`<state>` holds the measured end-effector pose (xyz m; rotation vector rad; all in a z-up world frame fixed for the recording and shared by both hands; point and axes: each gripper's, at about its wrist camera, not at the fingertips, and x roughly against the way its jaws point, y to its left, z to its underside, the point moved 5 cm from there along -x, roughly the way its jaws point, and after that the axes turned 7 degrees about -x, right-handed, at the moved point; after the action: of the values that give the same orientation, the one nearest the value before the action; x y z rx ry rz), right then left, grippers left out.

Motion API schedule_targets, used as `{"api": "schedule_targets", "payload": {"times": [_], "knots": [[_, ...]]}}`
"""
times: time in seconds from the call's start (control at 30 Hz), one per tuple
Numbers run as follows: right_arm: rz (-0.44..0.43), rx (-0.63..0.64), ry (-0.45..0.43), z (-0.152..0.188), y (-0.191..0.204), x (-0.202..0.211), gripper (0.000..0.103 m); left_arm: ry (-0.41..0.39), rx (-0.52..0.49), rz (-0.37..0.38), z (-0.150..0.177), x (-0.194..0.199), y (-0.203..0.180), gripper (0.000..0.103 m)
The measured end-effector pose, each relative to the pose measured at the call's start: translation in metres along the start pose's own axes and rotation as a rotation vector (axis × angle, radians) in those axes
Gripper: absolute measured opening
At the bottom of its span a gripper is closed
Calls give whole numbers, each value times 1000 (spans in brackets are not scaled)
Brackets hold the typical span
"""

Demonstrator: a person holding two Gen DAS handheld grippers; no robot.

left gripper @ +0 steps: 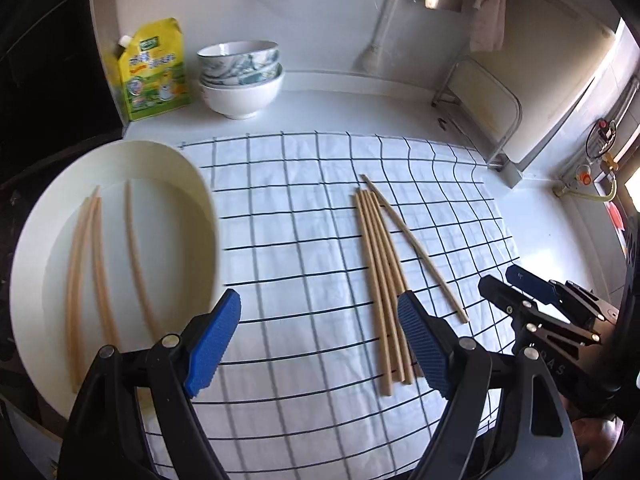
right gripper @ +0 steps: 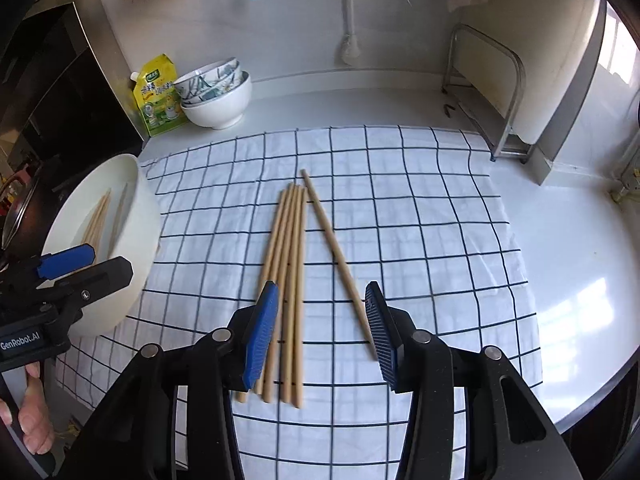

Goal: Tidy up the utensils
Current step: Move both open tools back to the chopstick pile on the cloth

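Several wooden chopsticks [left gripper: 382, 280] lie bunched on a white checked cloth [left gripper: 300, 216], with one more chopstick [left gripper: 416, 246] angled off to their right. They also show in the right wrist view as the bunch [right gripper: 286, 280] and the single chopstick [right gripper: 340, 264]. A cream oval dish [left gripper: 36, 248] at the left holds three chopsticks [left gripper: 100, 264]; it shows in the right wrist view [right gripper: 136, 248] too. My left gripper [left gripper: 320, 344] is open and empty, between dish and bunch. My right gripper [right gripper: 320, 332] is open and empty, low over the near ends of the chopsticks.
Stacked bowls [left gripper: 242, 80] and a yellow refill pouch [left gripper: 154, 70] stand at the back left by the wall. A metal rack [right gripper: 492, 92] stands at the back right. The cloth [right gripper: 420, 220] lies on a white counter [right gripper: 580, 260], whose edge curves at the right.
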<state>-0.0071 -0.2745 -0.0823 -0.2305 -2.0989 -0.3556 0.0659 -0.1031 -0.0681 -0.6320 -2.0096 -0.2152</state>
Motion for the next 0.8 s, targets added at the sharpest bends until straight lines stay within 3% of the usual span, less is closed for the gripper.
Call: {"api": "schedule_targets", "payload": {"times": [0.3, 0.8], "knots": [[-4, 17, 92, 14, -42, -47, 43, 79, 33, -60, 11, -51, -23, 79], [-69, 115, 111, 8, -36, -87, 44, 166, 62, -106, 39, -97, -22, 79]]}}
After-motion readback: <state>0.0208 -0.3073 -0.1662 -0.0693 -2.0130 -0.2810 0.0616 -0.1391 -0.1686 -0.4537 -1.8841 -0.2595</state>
